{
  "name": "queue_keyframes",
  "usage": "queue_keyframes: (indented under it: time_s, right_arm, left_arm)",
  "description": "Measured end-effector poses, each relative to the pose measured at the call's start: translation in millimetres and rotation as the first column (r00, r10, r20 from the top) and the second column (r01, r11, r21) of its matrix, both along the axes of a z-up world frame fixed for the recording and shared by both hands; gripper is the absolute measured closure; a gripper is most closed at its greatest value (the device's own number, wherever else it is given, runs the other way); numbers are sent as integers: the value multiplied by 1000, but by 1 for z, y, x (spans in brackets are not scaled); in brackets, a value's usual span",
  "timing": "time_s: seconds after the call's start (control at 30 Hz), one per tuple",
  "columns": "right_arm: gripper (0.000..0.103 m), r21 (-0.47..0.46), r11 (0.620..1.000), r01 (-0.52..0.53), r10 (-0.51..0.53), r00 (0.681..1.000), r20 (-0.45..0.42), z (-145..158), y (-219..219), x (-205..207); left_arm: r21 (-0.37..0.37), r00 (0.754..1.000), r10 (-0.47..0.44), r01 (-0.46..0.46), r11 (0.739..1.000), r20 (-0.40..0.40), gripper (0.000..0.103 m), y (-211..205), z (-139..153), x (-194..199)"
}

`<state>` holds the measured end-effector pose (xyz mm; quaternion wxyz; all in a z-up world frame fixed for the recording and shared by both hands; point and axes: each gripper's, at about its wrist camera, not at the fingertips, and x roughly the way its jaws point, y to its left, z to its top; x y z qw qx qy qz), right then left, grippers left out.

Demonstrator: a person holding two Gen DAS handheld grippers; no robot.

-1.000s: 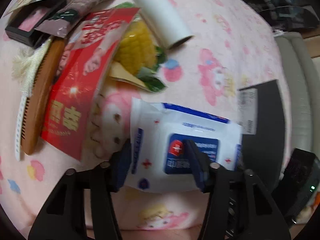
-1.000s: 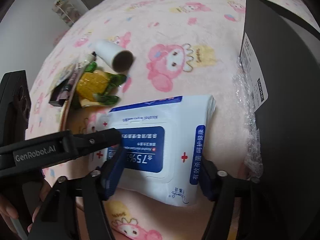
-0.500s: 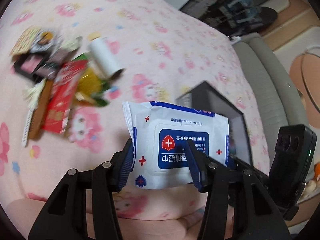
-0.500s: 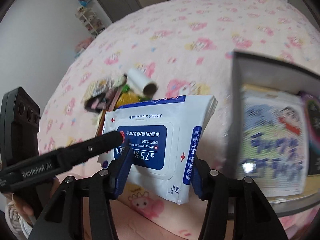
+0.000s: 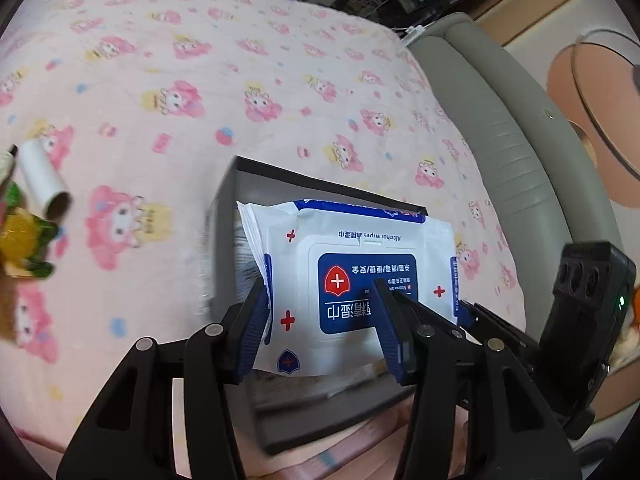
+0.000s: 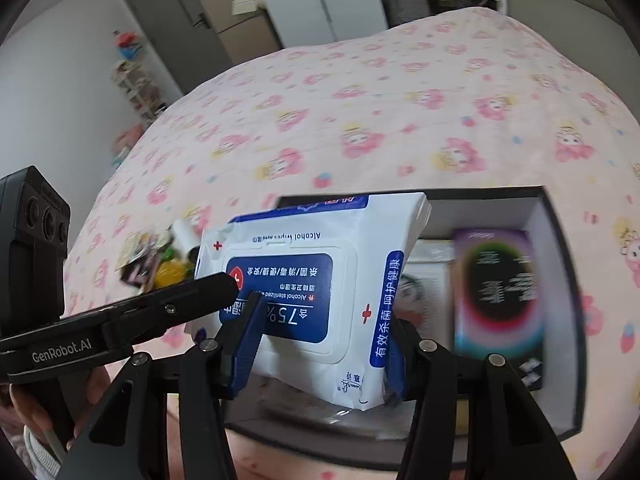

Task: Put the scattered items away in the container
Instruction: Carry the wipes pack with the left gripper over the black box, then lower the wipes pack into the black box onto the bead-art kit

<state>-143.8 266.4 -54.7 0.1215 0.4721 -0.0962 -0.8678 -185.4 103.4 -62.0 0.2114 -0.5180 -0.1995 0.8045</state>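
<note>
A white and blue pack of alcohol wipes (image 5: pixel 352 276) is held in the air by both grippers, over the open black box (image 6: pixel 560 280). My left gripper (image 5: pixel 324 324) is shut on the pack's left part. My right gripper (image 6: pixel 320 344) is shut on the pack (image 6: pixel 312 280) at its right part. The box (image 5: pixel 228 216) sits on the pink bed cover and holds a purple and black carton (image 6: pixel 500 292) and a white item (image 6: pixel 424 284). The left gripper's body (image 6: pixel 120 320) shows in the right wrist view.
A white paper roll (image 5: pixel 42 178), a yellow and green snack bag (image 5: pixel 24 244) and other scattered packets (image 6: pixel 148 260) lie on the cover to the left of the box. A grey sofa (image 5: pixel 512 128) runs along the bed's right side.
Both grippers lifted the wipes pack off the bed cover and carried it to the right, from beside the scattered items to above the open box.
</note>
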Motion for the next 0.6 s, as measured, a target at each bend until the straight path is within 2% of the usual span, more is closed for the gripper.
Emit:
queue_keyframes:
  time_s: [0.13,0.3,0.43,0.6]
  right_arm:
    - [54,-1,1000,11,-11,1000,29,-19,15,-17]
    - [54,-12,998,59,-57,994,90,-48,27,-35]
    - [54,32,999,34,-37,995,95,-60,22,-49]
    - [53,-29,998,57,-52,988,146,-72,35,-56]
  left_arm:
    - [-74,999,-10,12,997,30,52,26,-15,-16]
    - [-105,995,34,-24,994,94,52,39,-39,-33]
    - [-166,996,45,-31,986,83,52,49,-46,-41]
    - [-223,998,34,-19,975,61,51,60,-46,-47]
